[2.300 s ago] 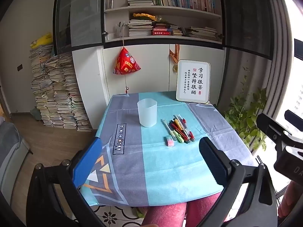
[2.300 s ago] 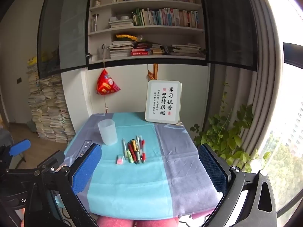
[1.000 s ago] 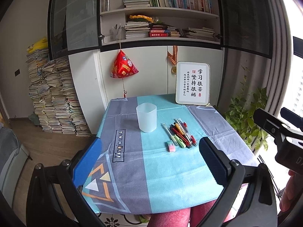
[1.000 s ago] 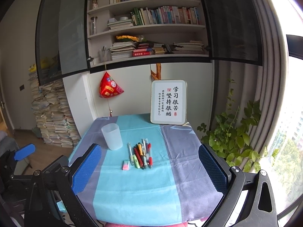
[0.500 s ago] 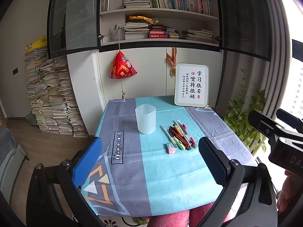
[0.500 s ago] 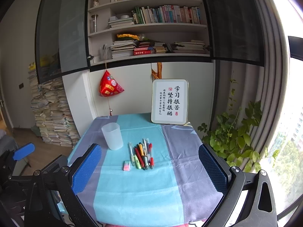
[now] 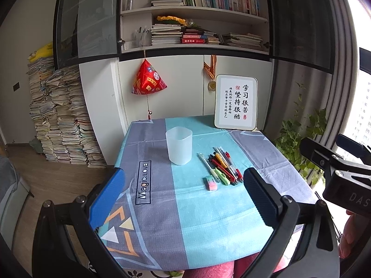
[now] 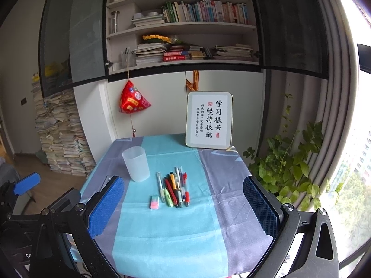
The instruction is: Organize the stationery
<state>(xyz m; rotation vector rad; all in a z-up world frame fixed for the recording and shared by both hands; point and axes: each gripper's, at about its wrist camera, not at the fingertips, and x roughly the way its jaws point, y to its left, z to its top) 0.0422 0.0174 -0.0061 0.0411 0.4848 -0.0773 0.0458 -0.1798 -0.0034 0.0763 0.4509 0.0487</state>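
Frosted translucent plastic cup (image 7: 178,145) (image 8: 136,166), rounded-square in section, stands upright and empty-looking on the turquoise middle stripe of the tablecloth (image 7: 208,220) (image 8: 171,231). Just right of it lies a loose fan of pens (image 7: 220,166) (image 8: 176,188), slim plastic barrels in red, orange, clear, black and pale green, tips roughly toward the near edge, several touching each other. A small pink-and-green block eraser (image 7: 210,183) (image 8: 155,202) lies flat beside the near end of the leftmost pen, apart from the cup. Cloth is woven, soft-looking, with grey-purple side bands, a "Magic.LOVE" label and triangle print at the left near corner.

Left gripper (image 7: 183,199) hangs above the near table edge, jaws spread wide, nothing between them; one finger pad is blue and the other looks dark. Right gripper (image 8: 183,206) likewise gapes wide over the near edge, dimpled blue pads, holding nothing.

At the far edge a rounded white framed calligraphy board (image 7: 236,102) (image 8: 209,120) leans upright. Behind: red fabric pyramid ornament (image 7: 148,81) hanging from the cabinet, bookshelves, stacked papers on the floor left, leafy plant right
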